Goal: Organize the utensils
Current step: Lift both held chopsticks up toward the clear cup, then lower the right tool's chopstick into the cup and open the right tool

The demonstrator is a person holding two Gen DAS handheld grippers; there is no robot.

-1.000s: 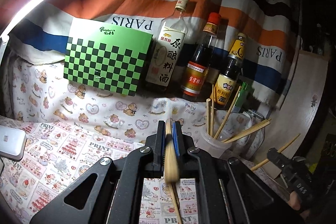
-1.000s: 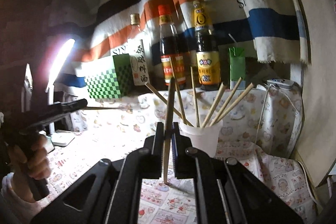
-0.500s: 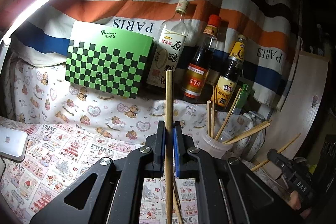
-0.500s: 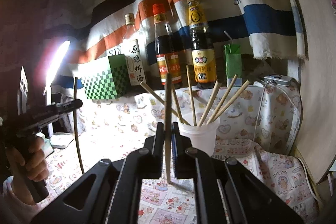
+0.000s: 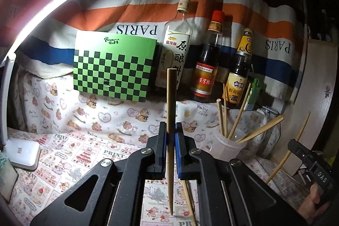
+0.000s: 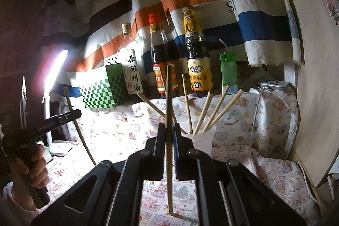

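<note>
My left gripper [image 5: 171, 130] is shut on a wooden chopstick [image 5: 171, 99] held upright, its tip just above the table. A translucent plastic cup [image 5: 227, 145] with several chopsticks stands to its right. My right gripper [image 6: 169, 130] is shut on another upright chopstick [image 6: 168, 99], just left of the same cup [image 6: 200, 141]. The left gripper also shows at the left of the right wrist view [image 6: 72, 114]. The right gripper also shows at the far right of the left wrist view [image 5: 296, 146].
Three sauce bottles [image 5: 205, 60] and a green checkered box [image 5: 112, 69] stand along the back against a striped cloth. A small green carton [image 6: 227, 73] and a white device [image 6: 273, 85] sit right of the bottles. A white lamp base [image 5: 21, 154] is at the left. One more chopstick [image 5: 187, 196] lies on the printed tablecloth.
My left gripper has turned its chopstick from pointing forward to upright and lifted a little. My right gripper has moved slightly closer to the cup with its chopstick.
</note>
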